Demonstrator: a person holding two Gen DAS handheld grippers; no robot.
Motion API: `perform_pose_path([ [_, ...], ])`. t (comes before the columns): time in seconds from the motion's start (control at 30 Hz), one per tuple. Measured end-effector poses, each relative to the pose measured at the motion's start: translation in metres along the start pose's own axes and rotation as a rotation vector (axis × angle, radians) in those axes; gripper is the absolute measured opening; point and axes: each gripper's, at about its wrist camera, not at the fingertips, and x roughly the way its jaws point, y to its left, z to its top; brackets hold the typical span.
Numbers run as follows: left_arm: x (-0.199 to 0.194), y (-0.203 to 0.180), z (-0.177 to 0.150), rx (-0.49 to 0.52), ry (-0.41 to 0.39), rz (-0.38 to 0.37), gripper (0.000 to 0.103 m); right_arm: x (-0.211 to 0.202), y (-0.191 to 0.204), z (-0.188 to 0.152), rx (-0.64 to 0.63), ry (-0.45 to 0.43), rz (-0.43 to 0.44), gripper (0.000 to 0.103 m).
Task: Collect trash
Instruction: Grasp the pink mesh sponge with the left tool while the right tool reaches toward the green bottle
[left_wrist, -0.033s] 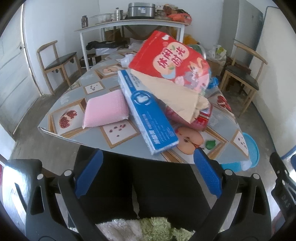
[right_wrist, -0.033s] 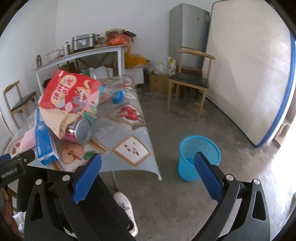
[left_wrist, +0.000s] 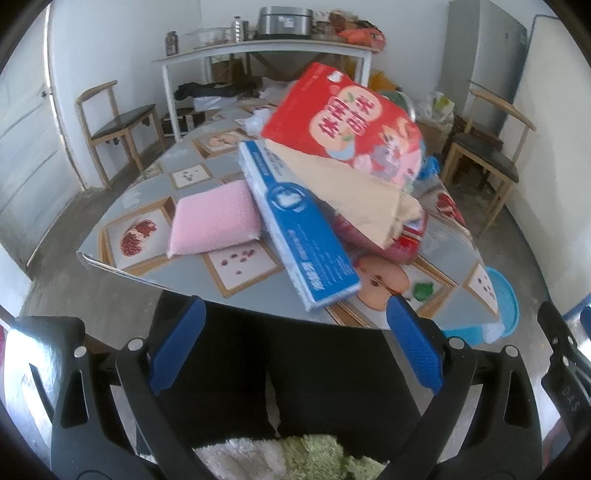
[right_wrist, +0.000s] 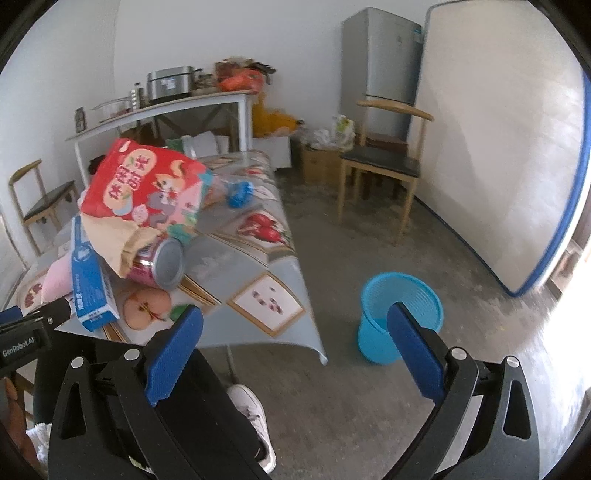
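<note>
trash pile on table (left_wrist: 258, 295): blue box (left_wrist: 299, 229) light, stiff, likely best gripped across its near end; left gripper (left_wrist: 295, 354) and right gripper (right_wrist: 295, 354) both agape, empty

Near end of the table (left_wrist: 207, 280) — a sponge (left_wrist: 216, 218) at left, a long box (left_wrist: 299, 221) beside it, its far end under a snack bag (left_wrist: 347, 125). A can (right_wrist: 162, 264) lies beneath the bag. A bin (right_wrist: 400, 314) stands on the floor, right of the table.
</note>
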Motion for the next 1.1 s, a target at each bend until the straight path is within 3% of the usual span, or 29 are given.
perform_pose_path([
  [0.3, 0.015, 0.041, 0.014, -0.055, -0.075, 0.062, 0.094, 0.023, 0.047, 0.044, -0.059, -0.107, 0.119, 0.097],
  [0.57, 0.035, 0.081, 0.023, 0.006, -0.133, 0.074, 0.094, 0.041, 0.094, 0.056, -0.160, -0.113, 0.289, 0.097],
  [0.77, 0.047, 0.105, 0.031, 0.020, -0.165, -0.098, 0.094, 0.057, 0.105, 0.057, -0.196, -0.061, 0.326, 0.097],
  [0.87, 0.049, 0.105, 0.036, 0.087, -0.184, -0.125, 0.094, 0.066, 0.108, 0.060, -0.206, -0.039, 0.323, 0.097],
  [1.1, 0.066, 0.103, 0.066, 0.409, -0.176, -0.211, 0.094, 0.080, 0.108, 0.066, -0.188, 0.012, 0.322, 0.097],
])
